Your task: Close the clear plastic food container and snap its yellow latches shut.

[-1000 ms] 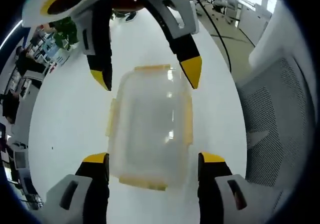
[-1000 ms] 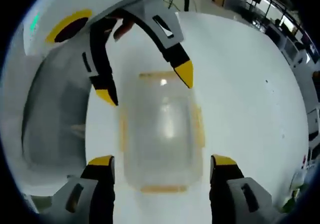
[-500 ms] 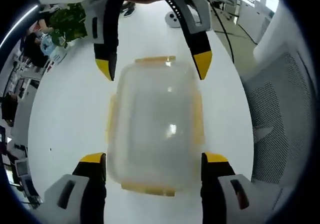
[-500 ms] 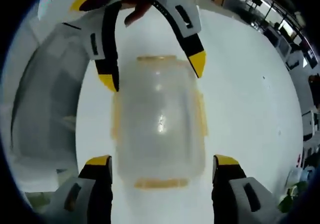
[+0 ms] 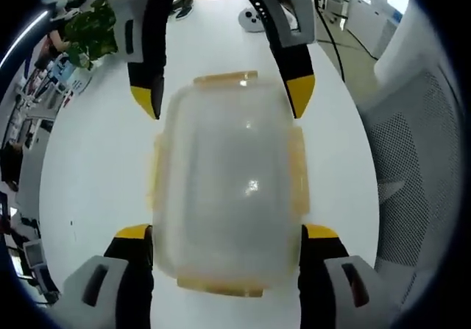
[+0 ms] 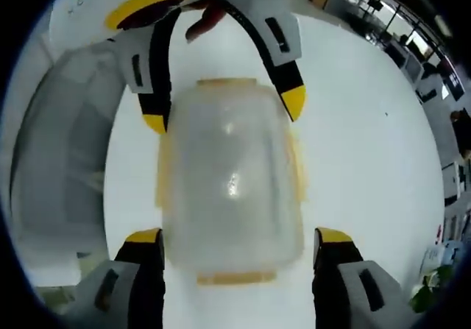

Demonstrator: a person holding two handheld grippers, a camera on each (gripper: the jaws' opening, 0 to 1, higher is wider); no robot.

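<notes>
1. Clear plastic food container [image 5: 228, 189] lies lid-on upon the white surface [image 5: 96, 174], long axis running from left gripper [image 5: 228, 237] to right gripper [image 6: 239, 241].
2. Both jaws spread wide, straddling its ends.
3. Office room behind.

Opposed close views, shared container [image 5: 227, 189]

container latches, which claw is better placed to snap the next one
Roughly even. The left claw and the right claw each straddle one end of the container, jaws open, an end latch between them. The left looks slightly closer.
</notes>
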